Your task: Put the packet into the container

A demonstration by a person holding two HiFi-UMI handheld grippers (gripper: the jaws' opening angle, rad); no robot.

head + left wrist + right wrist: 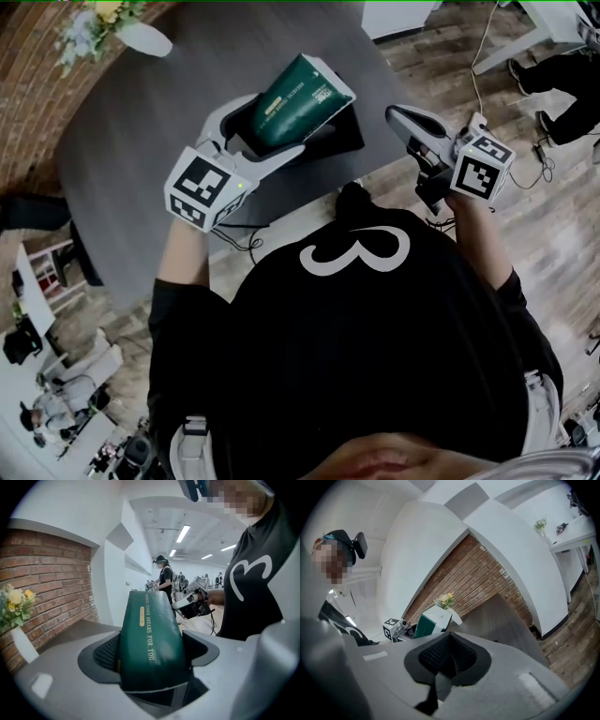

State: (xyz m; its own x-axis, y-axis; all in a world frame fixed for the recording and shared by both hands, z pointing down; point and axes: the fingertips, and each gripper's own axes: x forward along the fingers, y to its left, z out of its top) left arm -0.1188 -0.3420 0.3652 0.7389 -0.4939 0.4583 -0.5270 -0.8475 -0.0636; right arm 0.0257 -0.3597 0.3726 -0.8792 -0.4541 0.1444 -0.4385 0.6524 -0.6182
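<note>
The left tool (270, 131) is clamped on a green packet (298, 94), its two jaws pressing the packet's sides. The packet sticks out past the fingertips, tilted up and held in the air above the desk (141, 122). Directly beneath the packet and the tool's tips, a black box (345, 131) sits on the desk; whether the packet touches it cannot be told. A vase (142, 37) of flowers stands well beyond this tool, to its left. The right tool (401, 116) hangs just off the desk edge, well apart from the packet, jaws closed together with nothing between them.
</note>
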